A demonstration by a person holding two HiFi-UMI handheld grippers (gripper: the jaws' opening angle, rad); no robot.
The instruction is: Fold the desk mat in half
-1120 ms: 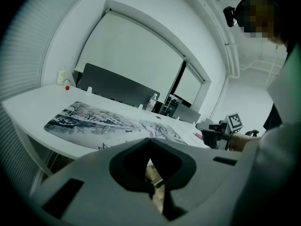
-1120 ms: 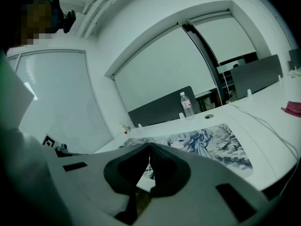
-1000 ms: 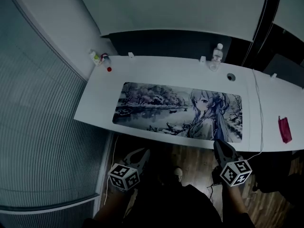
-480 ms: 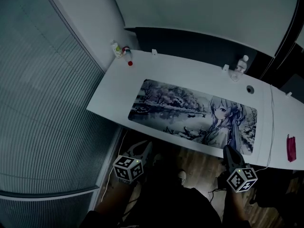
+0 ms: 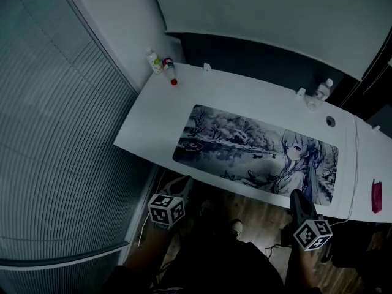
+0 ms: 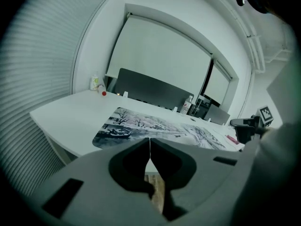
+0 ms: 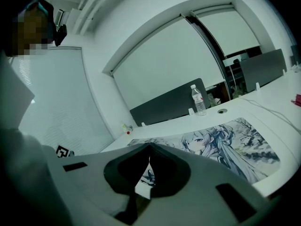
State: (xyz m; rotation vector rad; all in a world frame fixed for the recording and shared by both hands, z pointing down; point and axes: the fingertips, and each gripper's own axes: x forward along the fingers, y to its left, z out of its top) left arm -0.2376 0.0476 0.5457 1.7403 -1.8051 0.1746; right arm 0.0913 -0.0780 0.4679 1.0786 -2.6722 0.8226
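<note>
The white worktop (image 5: 153,118) carried the desk mat (image 5: 245,143), lying flat and unfolded along its near edge. Off the mat's seven o'clock the left tongs (image 5: 185,182), and off its five o'clock the right tongs (image 5: 296,195), were clenched on nothing, clear of the mat.
</note>
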